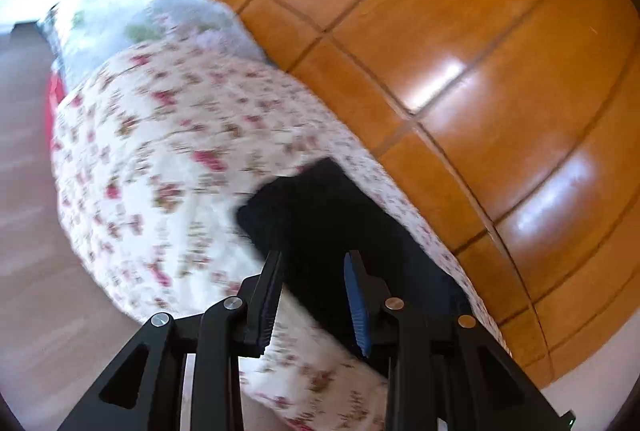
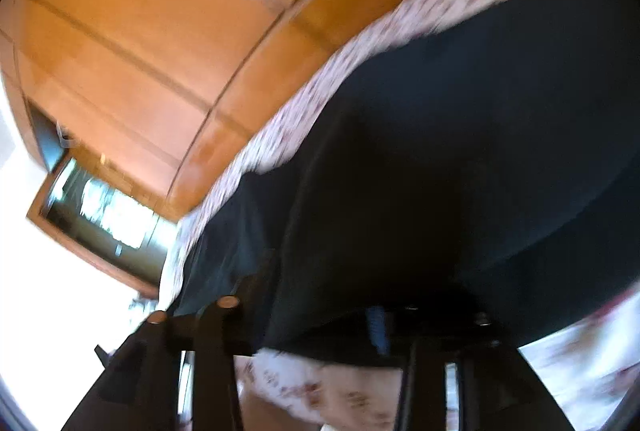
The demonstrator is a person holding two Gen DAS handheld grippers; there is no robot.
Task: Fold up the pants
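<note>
Left tongs (image 1: 314, 295) apart, empty, above black pants (image 1: 320, 207); right tongs (image 2: 320, 315) blurred, state unclear.

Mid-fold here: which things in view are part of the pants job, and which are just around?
Job:
- dark, near-black fabric pants, lying on the bed
- left gripper, fingers apart, nothing pinched
- right gripper, hard to read against the dark cloth

Just around:
- white floral-print bedspread
- glossy orange-brown wooden wardrobe
- pale green-patterned pillow

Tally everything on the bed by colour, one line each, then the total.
Black: 1, the pants on the bed.
Floral white and pink: 1, the bedspread under them.
Pale, blurred: 1, a pillow at the far end.
Total: 3
</note>
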